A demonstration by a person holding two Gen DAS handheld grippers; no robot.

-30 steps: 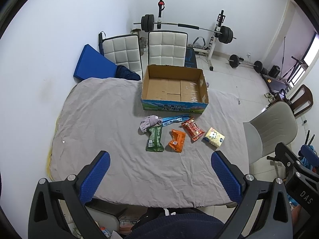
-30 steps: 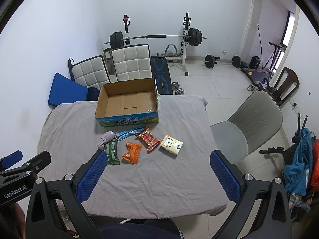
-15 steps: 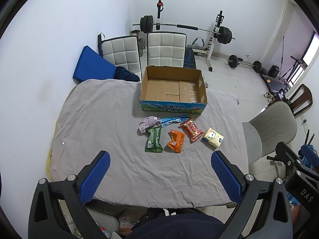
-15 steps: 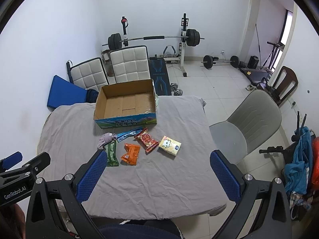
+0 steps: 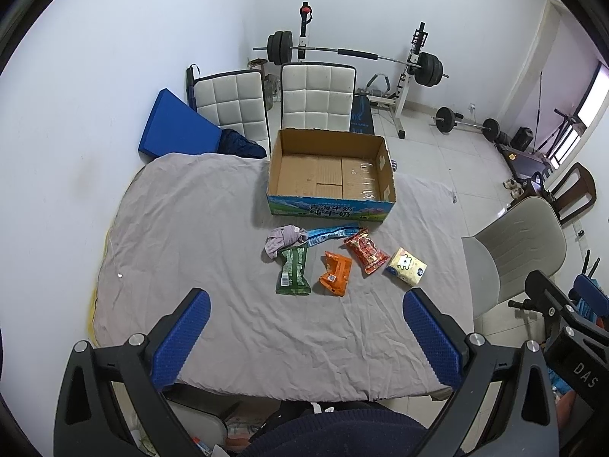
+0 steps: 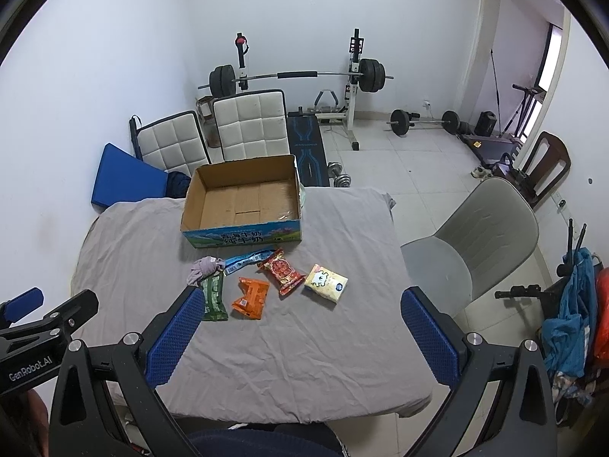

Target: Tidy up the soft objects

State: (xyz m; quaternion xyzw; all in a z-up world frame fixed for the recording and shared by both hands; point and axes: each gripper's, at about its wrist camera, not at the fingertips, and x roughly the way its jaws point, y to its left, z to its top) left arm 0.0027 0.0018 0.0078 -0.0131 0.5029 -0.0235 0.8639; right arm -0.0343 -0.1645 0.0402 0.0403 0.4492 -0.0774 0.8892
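An open, empty cardboard box (image 5: 331, 173) (image 6: 243, 200) stands at the far side of a table under a grey cloth (image 5: 190, 228) (image 6: 342, 228). In front of it lie a crumpled purple cloth (image 5: 283, 238) (image 6: 203, 268), a blue packet (image 5: 331, 233) (image 6: 247, 260), a green packet (image 5: 292, 271) (image 6: 213, 297), an orange packet (image 5: 335, 278) (image 6: 251, 297), a red packet (image 5: 366, 250) (image 6: 281, 271) and a yellow tissue pack (image 5: 406, 271) (image 6: 326, 283). My left gripper (image 5: 306, 339) and right gripper (image 6: 298, 337) are both open and empty, held high above the table's near edge.
Two white padded chairs (image 5: 316, 95) and a blue mat (image 5: 175, 129) stand behind the table. A grey chair (image 6: 475, 236) stands at the right side. A barbell rack (image 6: 297, 76) and weights are at the back of the room.
Both views have shifted slightly; the box and packets sit a little higher in frame. Nothing on the table has moved and both grippers stay open.
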